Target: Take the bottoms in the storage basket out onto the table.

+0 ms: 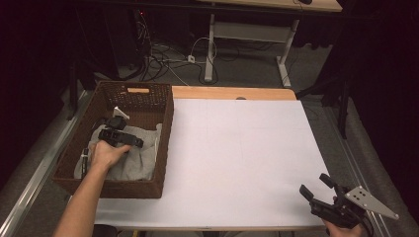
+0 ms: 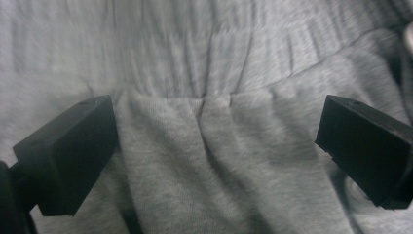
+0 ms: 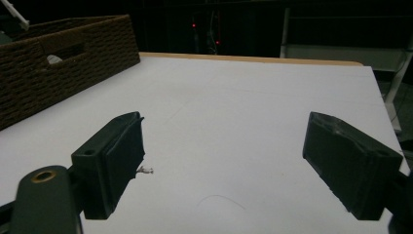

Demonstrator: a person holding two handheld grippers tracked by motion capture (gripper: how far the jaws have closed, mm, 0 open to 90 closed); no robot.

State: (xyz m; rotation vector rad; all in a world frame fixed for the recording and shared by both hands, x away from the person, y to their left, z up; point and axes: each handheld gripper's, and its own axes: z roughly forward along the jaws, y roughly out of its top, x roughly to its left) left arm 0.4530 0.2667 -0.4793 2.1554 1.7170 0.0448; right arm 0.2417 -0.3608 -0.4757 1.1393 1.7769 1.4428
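Left gripper (image 1: 117, 137) is down inside the wicker basket (image 1: 165, 126), fingers (image 2: 73, 151) wide open and empty, straddling a fold of the grey sweat garment (image 2: 214, 146) directly ahead; its waistband runs crosswise to the fingers. Left hand is nearer. Right gripper (image 1: 320, 193) rests open and empty at the bench (image 1: 237, 148) near corner, well apart.

The grey garment (image 1: 126, 158) lies partly hidden under the left hand (image 1: 106, 154) and basket (image 1: 165, 128) wall.
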